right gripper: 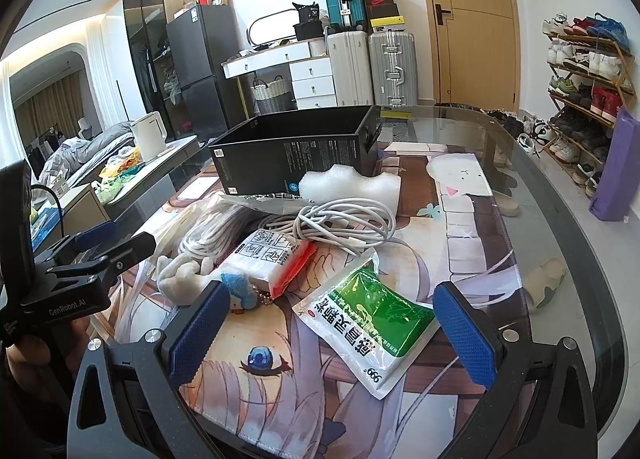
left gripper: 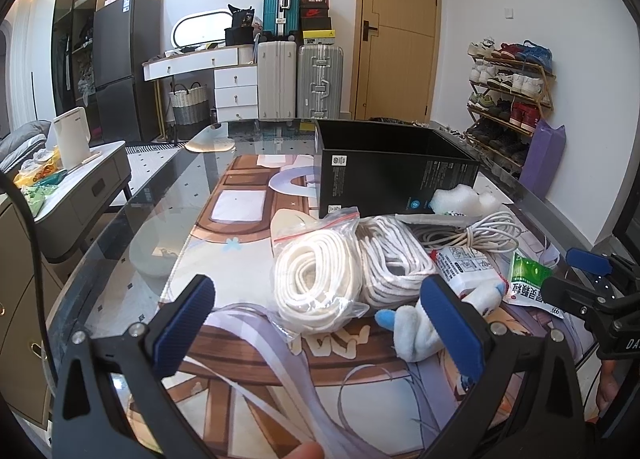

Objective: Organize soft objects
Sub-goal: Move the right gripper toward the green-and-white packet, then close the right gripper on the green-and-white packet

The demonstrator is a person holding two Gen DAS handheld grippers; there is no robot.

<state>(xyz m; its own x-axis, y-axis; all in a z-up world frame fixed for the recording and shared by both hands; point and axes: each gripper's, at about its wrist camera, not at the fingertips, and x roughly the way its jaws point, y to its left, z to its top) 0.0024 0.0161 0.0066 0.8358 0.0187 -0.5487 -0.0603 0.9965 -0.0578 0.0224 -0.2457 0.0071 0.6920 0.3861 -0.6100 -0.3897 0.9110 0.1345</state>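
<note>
A black open box stands on the printed mat at the far side of a pile. The pile holds a bagged white rope coil, a second rope bundle, a white cable, white foam, a tissue pack, a green sachet and a white-and-blue plush. My left gripper is open, just before the bagged rope and plush. My right gripper is open, astride the green sachet.
The glass table's curved edge runs close on the right. A grey side table with a white kettle stands to the left. Suitcases, a door and a shoe rack lie beyond. Each gripper shows in the other's view.
</note>
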